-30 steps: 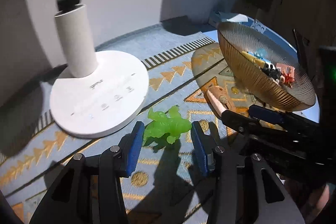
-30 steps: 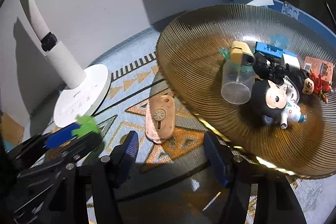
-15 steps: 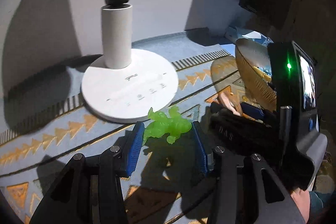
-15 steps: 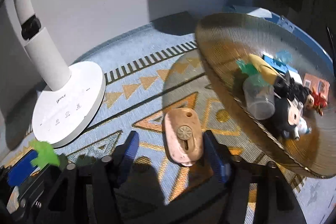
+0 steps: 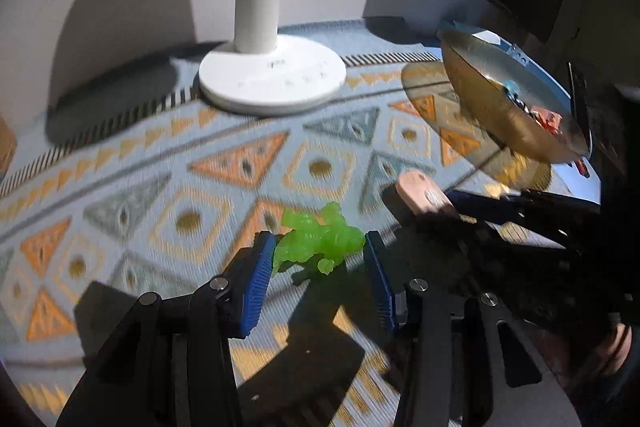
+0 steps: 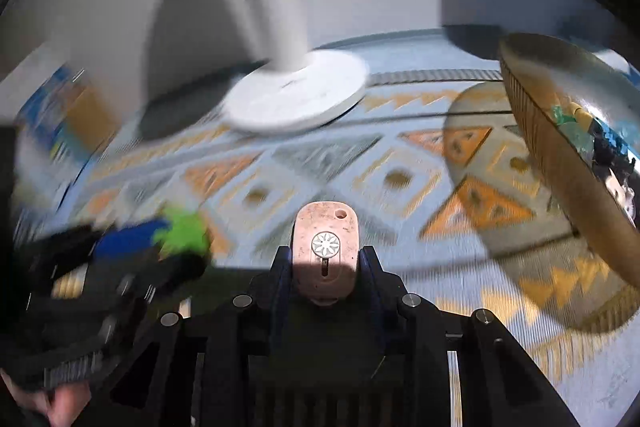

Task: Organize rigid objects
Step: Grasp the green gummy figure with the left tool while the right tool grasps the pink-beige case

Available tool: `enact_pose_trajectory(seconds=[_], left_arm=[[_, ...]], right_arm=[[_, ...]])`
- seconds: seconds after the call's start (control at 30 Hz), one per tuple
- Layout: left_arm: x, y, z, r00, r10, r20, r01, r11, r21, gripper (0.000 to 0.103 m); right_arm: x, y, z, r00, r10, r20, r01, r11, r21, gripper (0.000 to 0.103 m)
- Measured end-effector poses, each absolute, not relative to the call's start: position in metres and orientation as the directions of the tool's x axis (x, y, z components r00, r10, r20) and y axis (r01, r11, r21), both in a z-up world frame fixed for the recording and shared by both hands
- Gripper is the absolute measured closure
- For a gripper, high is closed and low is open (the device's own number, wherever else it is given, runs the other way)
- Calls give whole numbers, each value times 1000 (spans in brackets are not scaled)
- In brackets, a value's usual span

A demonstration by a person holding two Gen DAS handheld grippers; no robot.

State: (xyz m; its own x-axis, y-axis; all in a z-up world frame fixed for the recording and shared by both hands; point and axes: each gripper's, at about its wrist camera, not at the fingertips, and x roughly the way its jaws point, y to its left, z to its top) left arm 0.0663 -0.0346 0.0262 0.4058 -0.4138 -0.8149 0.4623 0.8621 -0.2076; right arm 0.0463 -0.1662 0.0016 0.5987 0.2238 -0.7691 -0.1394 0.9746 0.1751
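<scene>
Left wrist view: left gripper (image 5: 320,269) low in the middle, squeezing the green toy (image 5: 318,241) between blue pads. Golden bowl (image 5: 480,99) at the right edge, already holding some toys.

Right wrist view: right gripper (image 6: 325,267) low in the middle, jaws just closing tight on the pink tag (image 6: 325,247). White lamp (image 6: 296,95) up top. Two toys picked up, not yet dropped in the bowl.

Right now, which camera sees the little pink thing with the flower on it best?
The right wrist camera. The pink case sits centred there, sharp, flower and slot showing, pinched by the right gripper. The left wrist camera catches only its blurry end, seen from the side.
</scene>
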Motion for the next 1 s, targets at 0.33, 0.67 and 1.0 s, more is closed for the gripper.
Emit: enact_pose_trajectory(seconds=[0.33,0.67,1.0], left_arm=[[25,-36,22,459,-344,-819,379,910,-169,60],[20,-37,22,501,-305,-810,348,928,-134,60],[17,-43,21,513,-277,-812,355,930,-94,60]], right_arm=[[-7,-191,-3,582,212,-785,-182,975,128,70],[-18,-178,-7,603,121,-789,-163,986,26,44],[-15,-175,-7,617,91,-782,-144,990,1,61]])
